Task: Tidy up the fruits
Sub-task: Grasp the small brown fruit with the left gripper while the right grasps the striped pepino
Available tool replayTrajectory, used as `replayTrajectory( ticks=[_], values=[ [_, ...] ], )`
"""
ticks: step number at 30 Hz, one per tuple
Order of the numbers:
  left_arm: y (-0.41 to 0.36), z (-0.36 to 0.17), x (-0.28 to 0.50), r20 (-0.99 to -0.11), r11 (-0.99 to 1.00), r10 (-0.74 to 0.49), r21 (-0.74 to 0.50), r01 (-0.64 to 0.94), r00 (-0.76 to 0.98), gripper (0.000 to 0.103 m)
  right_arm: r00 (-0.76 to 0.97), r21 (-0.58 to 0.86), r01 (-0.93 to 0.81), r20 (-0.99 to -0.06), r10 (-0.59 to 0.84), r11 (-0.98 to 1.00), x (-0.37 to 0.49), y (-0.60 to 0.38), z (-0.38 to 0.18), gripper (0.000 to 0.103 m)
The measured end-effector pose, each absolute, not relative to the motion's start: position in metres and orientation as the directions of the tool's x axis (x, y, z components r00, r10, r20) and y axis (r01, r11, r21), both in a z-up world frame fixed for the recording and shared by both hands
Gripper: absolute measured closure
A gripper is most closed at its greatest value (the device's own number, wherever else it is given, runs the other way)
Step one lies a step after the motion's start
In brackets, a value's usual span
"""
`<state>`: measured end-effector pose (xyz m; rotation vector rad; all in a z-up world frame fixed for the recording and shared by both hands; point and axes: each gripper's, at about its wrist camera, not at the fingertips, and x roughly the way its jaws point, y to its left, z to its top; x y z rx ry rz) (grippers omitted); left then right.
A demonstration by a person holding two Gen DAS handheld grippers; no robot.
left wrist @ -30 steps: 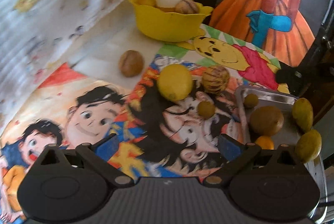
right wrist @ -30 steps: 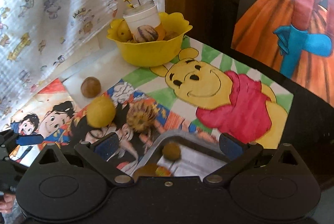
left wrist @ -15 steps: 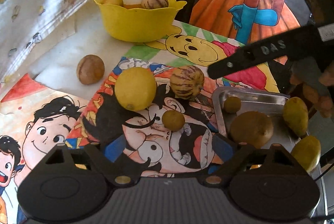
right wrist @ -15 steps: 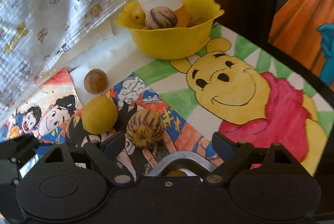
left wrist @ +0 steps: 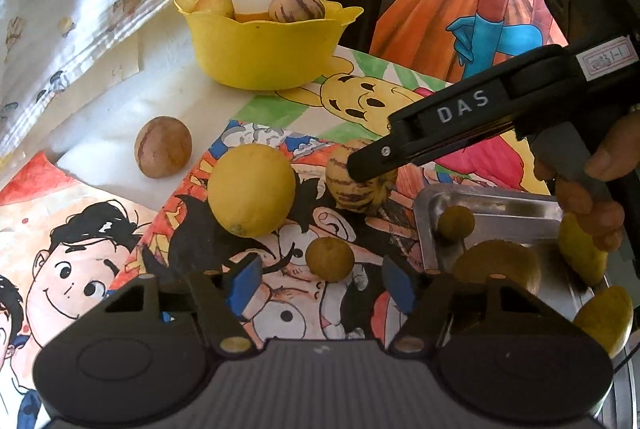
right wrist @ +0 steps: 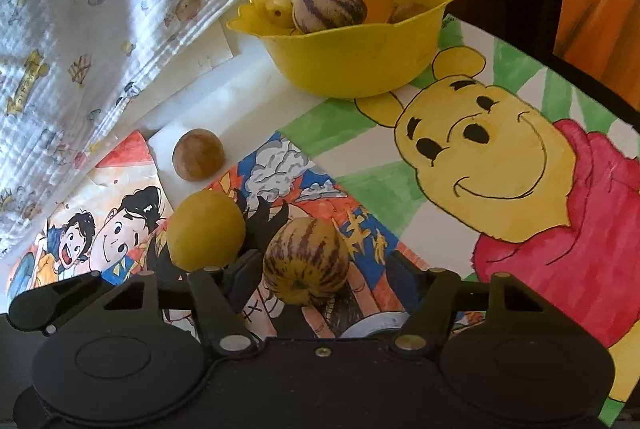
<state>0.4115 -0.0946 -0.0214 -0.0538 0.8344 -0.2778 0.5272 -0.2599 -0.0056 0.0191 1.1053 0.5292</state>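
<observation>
Both grippers tilt steeply down over the cartoon-painted table, jaws just narrowed to half width, pads touching nothing. The right gripper (right wrist: pixel 316 271) straddles a purple-striped yellow fruit (right wrist: pixel 306 261) lying on the drawings; the left gripper (left wrist: pixel 322 283) brackets a small brownish-green round fruit (left wrist: pixel 329 259) beside the metal tray (left wrist: pixel 492 199)

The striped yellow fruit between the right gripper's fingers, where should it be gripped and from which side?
Grip the striped fruit across its widest middle, coming down from above. It is round and sits stem end toward the camera, already between the right gripper's closing jaws.
</observation>
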Motion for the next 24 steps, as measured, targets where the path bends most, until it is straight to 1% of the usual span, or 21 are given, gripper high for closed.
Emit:
replayTrajectory(
  ticks=[3, 7, 11, 14, 15, 20, 22, 24],
  values=[
    [-0.097, -0.023, 0.413, -0.726, 0.964, -0.258, -0.153, 0.216, 0.637, 0.041, 0.325, 0.281, -0.4, -0.847, 0.421, 0.873, 0.528, -0.256, -0.01, 0.037],
    [-0.098, -0.025, 0.417, -0.731, 0.965, -0.256, -0.157, 0.21, 0.633, 0.045, 0.314, 0.286, -0.398, -0.85, 0.422, 0.872, 0.529, -0.253, -0.015, 0.038],
    [-0.097, -0.027, 0.419, -0.732, 0.965, -0.258, -0.164, 0.206, 0.63, 0.049, 0.306, 0.305, -0.392, -0.847, 0.435, 0.868, 0.53, -0.253, -0.018, 0.044],
    [-0.098, -0.028, 0.42, -0.732, 0.965, -0.257, -0.159, 0.209, 0.631, 0.054, 0.303, 0.317, -0.388, -0.843, 0.445, 0.865, 0.53, -0.253, -0.019, 0.047],
    [-0.098, -0.028, 0.42, -0.732, 0.964, -0.259, -0.158, 0.212, 0.631, 0.057, 0.301, 0.321, -0.386, -0.842, 0.447, 0.865, 0.53, -0.253, -0.019, 0.048],
    [-0.1, -0.029, 0.422, -0.734, 0.966, -0.251, -0.145, 0.216, 0.631, 0.065, 0.303, 0.335, -0.374, -0.837, 0.455, 0.865, 0.53, -0.253, -0.02, 0.049],
    [-0.1, -0.029, 0.422, -0.734, 0.965, -0.253, -0.144, 0.219, 0.631, 0.071, 0.304, 0.346, -0.364, -0.833, 0.462, 0.865, 0.531, -0.255, -0.022, 0.05],
    [-0.099, -0.029, 0.422, -0.734, 0.964, -0.255, -0.146, 0.221, 0.63, 0.072, 0.304, 0.354, -0.358, -0.831, 0.466, 0.864, 0.531, -0.256, -0.022, 0.05]
  ],
)
